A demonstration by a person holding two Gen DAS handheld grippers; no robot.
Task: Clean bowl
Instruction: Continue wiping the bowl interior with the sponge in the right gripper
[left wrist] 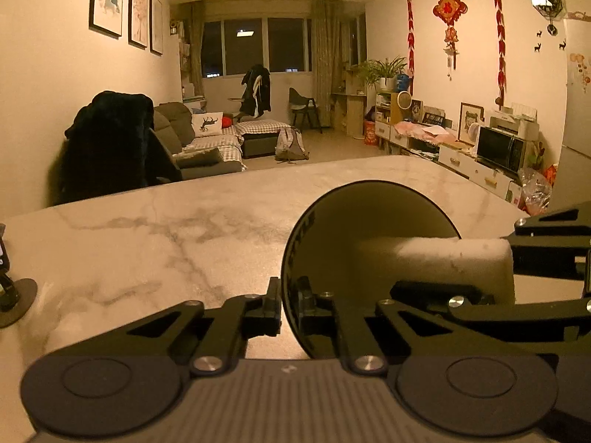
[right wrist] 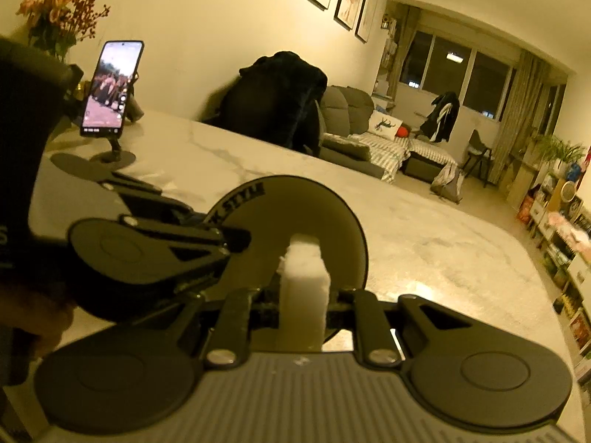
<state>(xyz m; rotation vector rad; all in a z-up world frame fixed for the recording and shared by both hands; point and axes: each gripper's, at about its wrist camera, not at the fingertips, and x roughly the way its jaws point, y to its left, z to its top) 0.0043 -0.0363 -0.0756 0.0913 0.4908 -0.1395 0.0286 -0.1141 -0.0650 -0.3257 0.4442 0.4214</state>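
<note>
1. Nearest the lens in the left wrist view, the left gripper (left wrist: 289, 308) has its black jaws clamped on the rim of the dark, round, glossy bowl (left wrist: 369, 221), one finger outside the wall and one inside. The bowl is tipped on edge over the table, its hollow facing the other gripper.
2. In the right wrist view, the right gripper (right wrist: 303, 304) is closed on a white rectangular sponge block (right wrist: 303, 280), whose far end pokes into the bowl's (right wrist: 295, 214) hollow.
3. The bowl looks stiff and smooth, probably ceramic or hard plastic, so likely slippery when wiped and breakable if dropped. The rim pinch seems the right hold, though the wall could pivot between the pads under sideways pushing.
4. The sponge looks soft and light; it should squash against the curve, so modest pressure ought to do.
5. Beyond lies the white marble-patterned table (left wrist: 147, 229).
6. Further off, a lit phone on a black stand (right wrist: 110, 85).
</note>
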